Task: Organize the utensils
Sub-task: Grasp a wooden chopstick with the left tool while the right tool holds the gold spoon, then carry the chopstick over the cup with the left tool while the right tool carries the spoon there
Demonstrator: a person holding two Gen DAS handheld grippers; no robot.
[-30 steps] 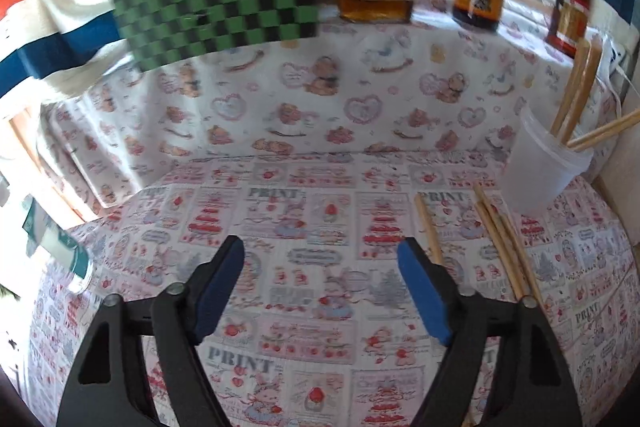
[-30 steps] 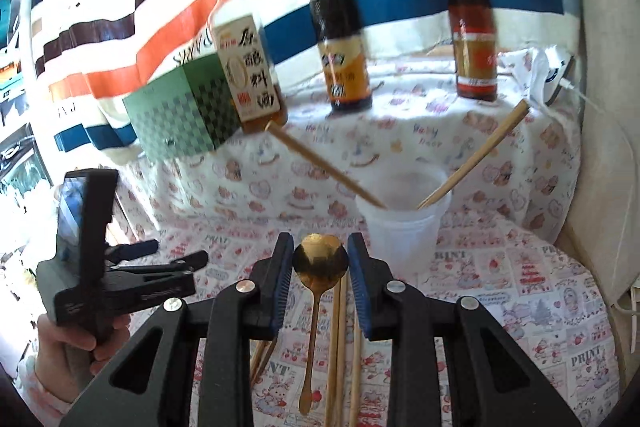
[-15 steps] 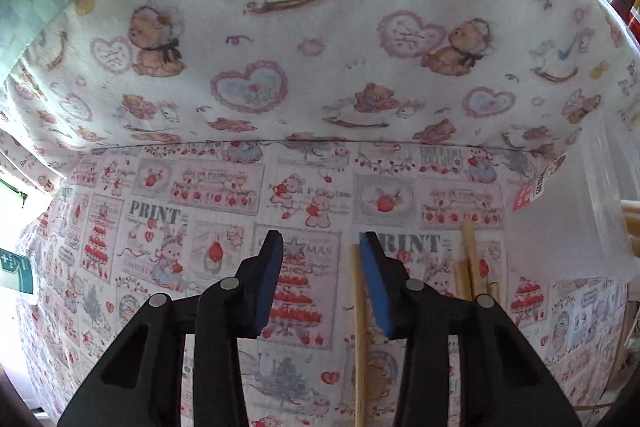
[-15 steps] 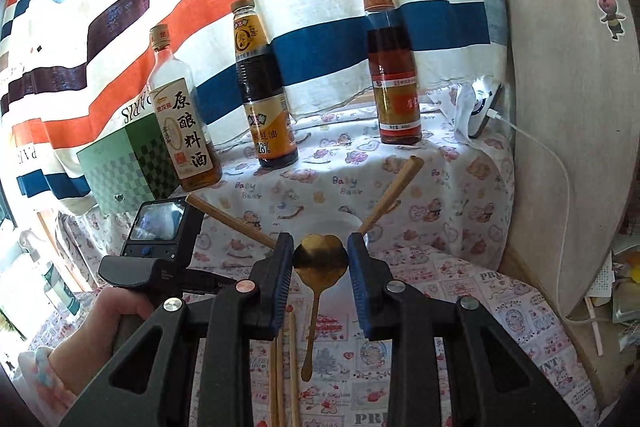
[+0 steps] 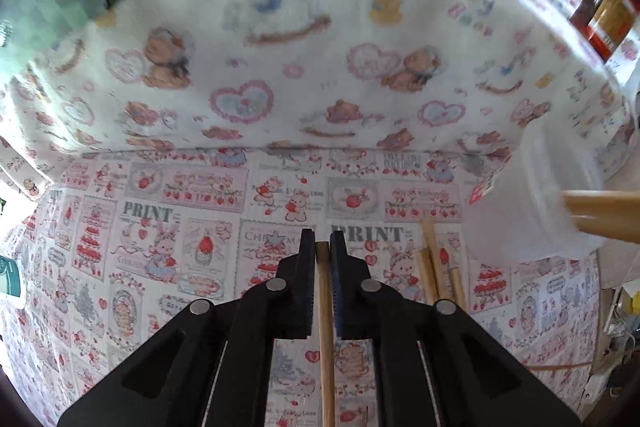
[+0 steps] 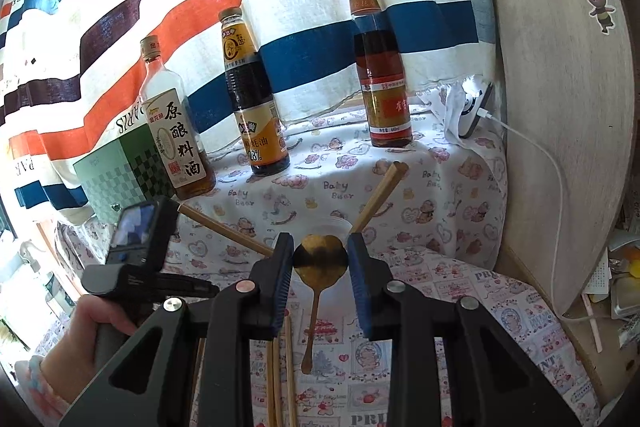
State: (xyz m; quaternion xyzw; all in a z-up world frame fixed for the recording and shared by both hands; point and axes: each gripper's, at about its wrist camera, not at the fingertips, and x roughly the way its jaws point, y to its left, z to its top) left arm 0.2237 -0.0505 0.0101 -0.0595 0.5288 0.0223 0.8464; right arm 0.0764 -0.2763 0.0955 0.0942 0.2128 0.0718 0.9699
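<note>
At lower centre, the left gripper [image 5: 322,247] has just been closing and now pinches a wooden chopstick [image 5: 326,327]. The right gripper [image 6: 320,259], partly open, clamps a gold spoon [image 6: 319,261] by its bowl.

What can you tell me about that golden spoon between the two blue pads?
The golden spoon looks like thin metal, brassy and dull, with dark smudges on its rounded, slightly heart-shaped bowl. A slim handle runs from the bowl toward the camera, its tip hanging free above the printed tablecloth. The right claw holds it by the bowl, a blue pad pressing each edge, so the bowl faces the camera. Just behind it stands a white plastic cup with chopsticks in it.
</note>
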